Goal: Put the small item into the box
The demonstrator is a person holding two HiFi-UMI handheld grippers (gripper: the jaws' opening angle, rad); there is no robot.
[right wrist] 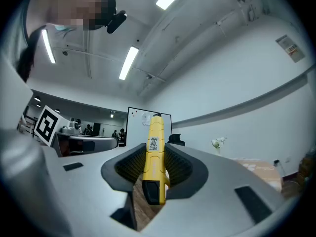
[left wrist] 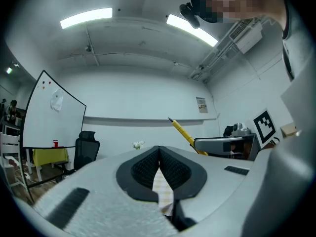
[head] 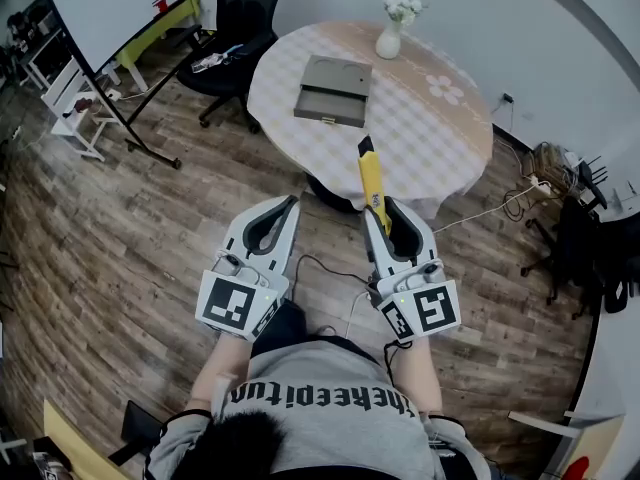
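Two grippers hover roughly level, short of the round table. Our left gripper has its jaws pressed together with nothing gripped; only a strip of checked tablecloth shows through the slit behind the pads. Well beyond its tips and a little to its right, the gray box lies flat on the table, and its near half looks like a shallow open tray. Our right gripper clamps the yellow utility knife by its rear part with the pads on its flat sides, so the long front end sticks out past the tips toward the table edge. Farther ahead of this gripper, a white vase stands just past the box's right corner.

The step in hand, as we judge it, is the carry. We should bring the right gripper forward and slightly left until the knife hangs over the tray, then dip its nose and lower it along the tray's long side. Release comes only once the knife is close to the tray's floor. The grip sits behind the knife's middle, so it may pivot — we keep the squeeze firm, move smoothly, and stay clear of the vase.
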